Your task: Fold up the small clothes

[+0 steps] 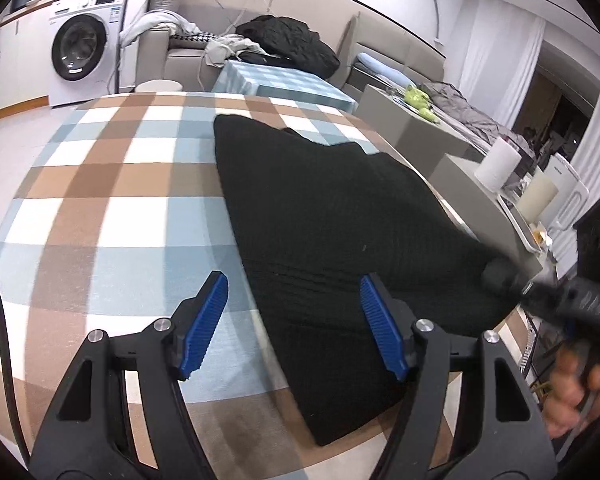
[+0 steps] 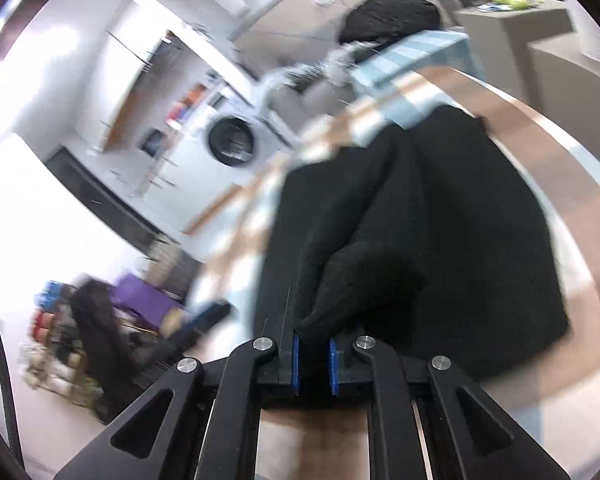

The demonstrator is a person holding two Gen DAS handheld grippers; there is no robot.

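Black knit garment (image 1: 340, 240) lies on the checked cloth (image 1: 100, 200) covering the table, toward its right side, partly folded with a thick rounded edge at the far end.

Left gripper (image 1: 294, 326) hovers low over the near edge of the garment, jaws wide apart, nothing between them. Its right blue pad (image 1: 382, 326) is above the knit; the left pad (image 1: 204, 324) is above bare cloth, just beside the garment's edge.

Right gripper (image 2: 314, 360) is clamped on a bunched fold of the garment (image 2: 420, 220), blue pads (image 2: 334, 362) pressed in on either side with dark fabric filling the gap. The pinched corner stands lifted off the table, the rest of the garment draping away from it. That view is heavily blurred. In the left view the right gripper (image 1: 512, 280) shows as a dark smear at the garment's right corner, with the person's hand (image 1: 576, 388) behind it.

Around: washing machine (image 1: 86, 46) at the back left, sofa (image 1: 180, 48) with a black coat (image 1: 296, 42) heaped on it, a white paper roll (image 1: 500, 164) on a side unit to the right.
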